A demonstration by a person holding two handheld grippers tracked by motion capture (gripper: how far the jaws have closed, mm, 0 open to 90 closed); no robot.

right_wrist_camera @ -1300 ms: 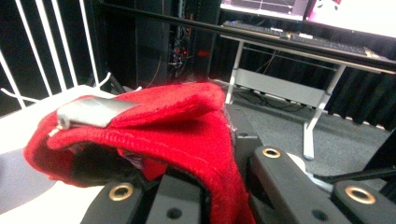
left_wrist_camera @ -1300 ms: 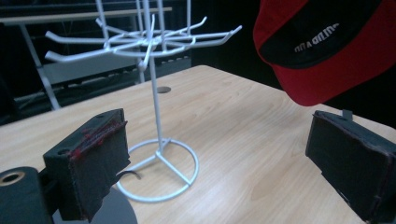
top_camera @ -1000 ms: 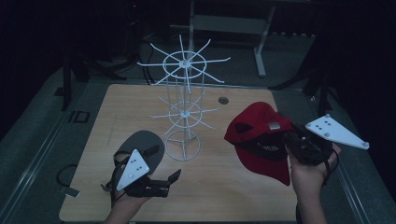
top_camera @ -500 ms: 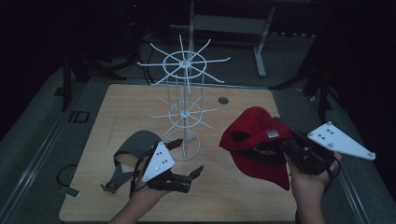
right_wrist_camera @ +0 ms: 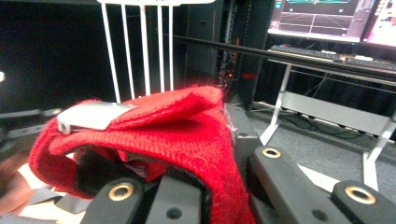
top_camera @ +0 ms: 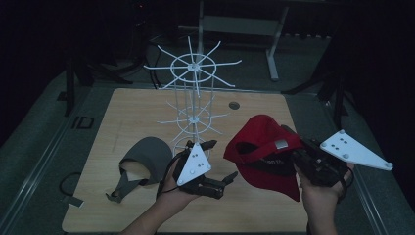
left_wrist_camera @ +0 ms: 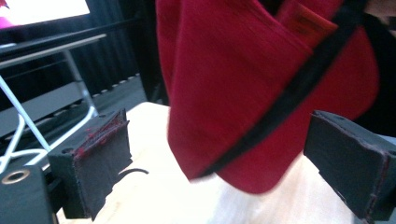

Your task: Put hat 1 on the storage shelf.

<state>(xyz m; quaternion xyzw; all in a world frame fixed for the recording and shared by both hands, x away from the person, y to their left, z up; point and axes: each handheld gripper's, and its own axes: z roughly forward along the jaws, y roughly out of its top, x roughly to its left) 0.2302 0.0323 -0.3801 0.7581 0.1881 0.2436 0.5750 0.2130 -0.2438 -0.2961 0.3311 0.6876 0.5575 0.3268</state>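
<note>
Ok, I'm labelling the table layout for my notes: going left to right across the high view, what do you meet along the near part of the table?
Grey cap → left gripper, jaws open → red cap → right gripper, clamped on the red cap.

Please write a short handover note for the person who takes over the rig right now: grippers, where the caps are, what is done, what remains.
Right gripper: shut on the red cap, held up above the table's right side, near the white wire rack.
Left gripper: open, empty, pointing at the red cap; its fingers stand on either side of the brim without touching it.
Grey cap: lying on the table, left of the left gripper.
Done: red cap picked up.
Left: probably steady the red cap with the left gripper and hang it on a rack prong; afterwards the grey cap.
</note>
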